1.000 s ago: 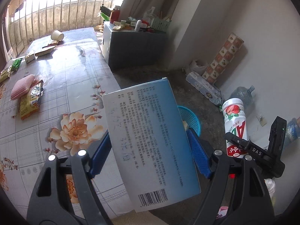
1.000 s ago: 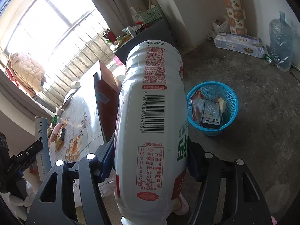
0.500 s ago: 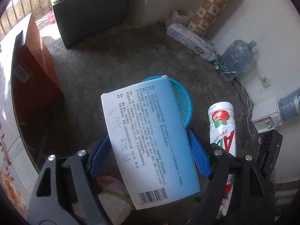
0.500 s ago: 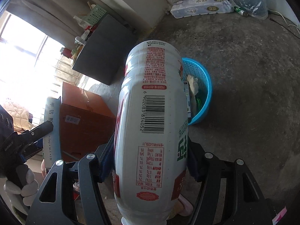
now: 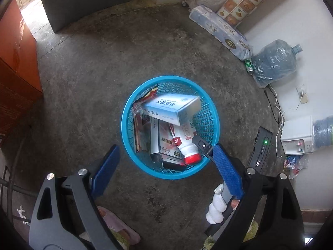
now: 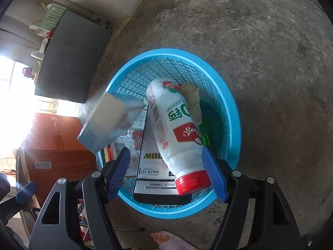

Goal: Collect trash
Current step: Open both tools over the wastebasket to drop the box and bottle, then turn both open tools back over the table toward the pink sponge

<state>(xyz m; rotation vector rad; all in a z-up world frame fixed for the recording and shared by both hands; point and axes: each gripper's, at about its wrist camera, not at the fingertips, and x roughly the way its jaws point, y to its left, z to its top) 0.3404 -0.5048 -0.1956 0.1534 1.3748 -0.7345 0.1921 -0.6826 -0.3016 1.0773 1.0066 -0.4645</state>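
Grippers, left gripper [image 5: 164, 164] and right gripper [image 6: 166, 170], point steeply down over basket [image 5: 129, 137], jaws just opened.

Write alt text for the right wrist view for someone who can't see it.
A white drink bottle with a red cap and a pale blue box drop into a blue basket of trash, below the open right gripper.

blue mesh basket [image 5: 210, 123], white bottle [image 6: 174, 125] with red cap, pale blue box [image 5: 172, 107].

Rough concrete floor [image 5: 116, 66], white wall [image 5: 308, 14] – grey cabinet [image 6: 70, 62], window glare [image 6: 14, 104] w/ bright daylight.
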